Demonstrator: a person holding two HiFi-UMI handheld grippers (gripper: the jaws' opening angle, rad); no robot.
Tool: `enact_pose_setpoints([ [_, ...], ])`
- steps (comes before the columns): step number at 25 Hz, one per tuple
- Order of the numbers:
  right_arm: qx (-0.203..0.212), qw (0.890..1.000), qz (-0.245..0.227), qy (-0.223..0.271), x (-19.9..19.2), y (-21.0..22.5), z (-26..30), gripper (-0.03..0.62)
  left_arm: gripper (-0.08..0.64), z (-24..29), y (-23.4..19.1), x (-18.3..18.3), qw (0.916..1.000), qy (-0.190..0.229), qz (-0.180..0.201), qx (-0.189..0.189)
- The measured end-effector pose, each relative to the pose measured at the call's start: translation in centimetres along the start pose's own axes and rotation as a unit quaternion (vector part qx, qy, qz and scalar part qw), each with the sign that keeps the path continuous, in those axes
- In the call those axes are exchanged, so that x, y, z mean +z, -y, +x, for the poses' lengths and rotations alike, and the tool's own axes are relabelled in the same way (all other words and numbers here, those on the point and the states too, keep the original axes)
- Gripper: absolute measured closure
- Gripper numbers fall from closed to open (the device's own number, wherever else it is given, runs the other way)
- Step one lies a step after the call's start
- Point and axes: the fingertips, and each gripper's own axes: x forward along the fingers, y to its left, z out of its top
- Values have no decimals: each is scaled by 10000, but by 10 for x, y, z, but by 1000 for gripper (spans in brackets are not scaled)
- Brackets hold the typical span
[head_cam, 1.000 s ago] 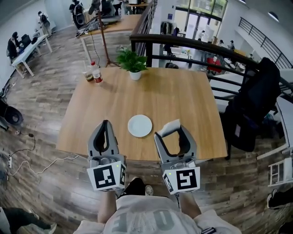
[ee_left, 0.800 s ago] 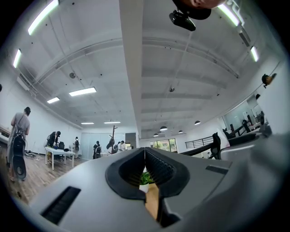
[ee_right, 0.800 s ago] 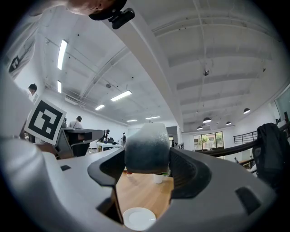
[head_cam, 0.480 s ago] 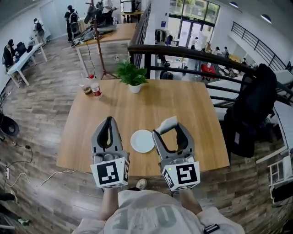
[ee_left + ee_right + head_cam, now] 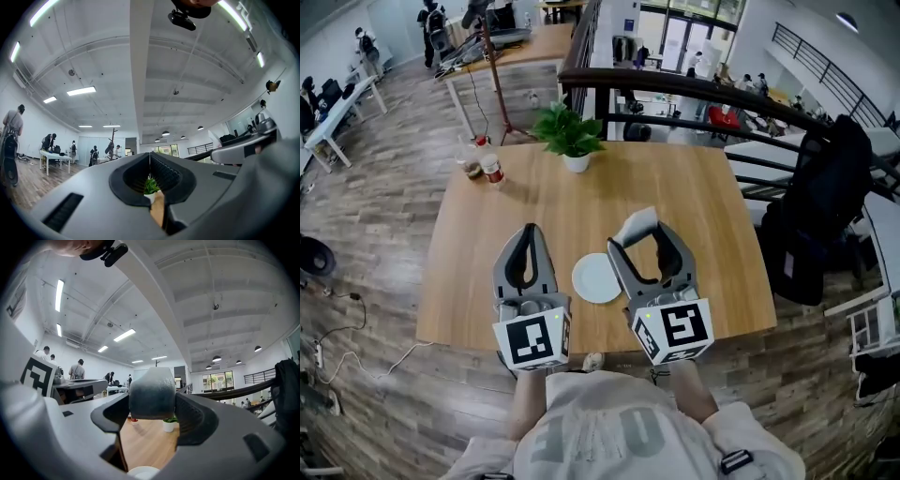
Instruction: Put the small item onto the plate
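Right tool (image 5: 639,240): clenched on the small item (image 5: 637,225), which sits pinched between the jaw tips and stands proud above them. The right gripper view shows both pads pressed flat against its two sides. It hangs in the air above the counter (image 5: 703,202), at about 1 o'clock from the plate (image 5: 597,278) and not over it.

Left tool (image 5: 527,236): jaws brought together on nothing, held off at the plate's 9 o'clock.

Plate: bare, white, lying near the counter's 6 o'clock edge between the two tools. A potted plant (image 5: 569,132) stands at the counter's 12 o'clock and a bottle (image 5: 491,168) at 10 o'clock, both well apart from the work.

Handling assessment of the item:
- Pale, matte block with rounded edges.
- It looks light and probably soft or spongy.
- It shows no sign of being fragile or slippery.
- The present hold across its two flat sides, low on the body, appears sound.
- Being light, it may cling to a pad on release, so it should be lowered close to the plate's centre before opening.
- Whether it compresses under the jaws cannot be told.
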Motion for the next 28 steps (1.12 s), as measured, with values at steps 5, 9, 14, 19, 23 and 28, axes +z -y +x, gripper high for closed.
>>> enact_pose_setpoints([
  [5, 67, 9981, -77, -609, -41, -2, 31, 284, 551, 5, -5, -21, 9998, -169, 31, -50],
  [9, 136, 9927, -34, -1202, -90, -2, 56, 284, 551, 8, -12, -37, 9995, -308, 25, 50],
  [14, 239, 9769, 168, -2118, -161, -5, 77, 284, 551, 10, -14, -54, 9989, -433, 110, 103],
  [19, 288, 9633, 187, -2660, -205, -14, 78, 284, 549, 9, -15, -63, 9985, -524, 132, 109],
  [23, 309, 9544, 125, -2967, -233, -17, 78, 284, 551, 11, -15, -62, 9986, -525, 98, 51],
  [28, 346, 9385, 47, -3436, -271, -22, 70, 284, 549, 12, -20, -72, 9979, -646, -23, 63],
])
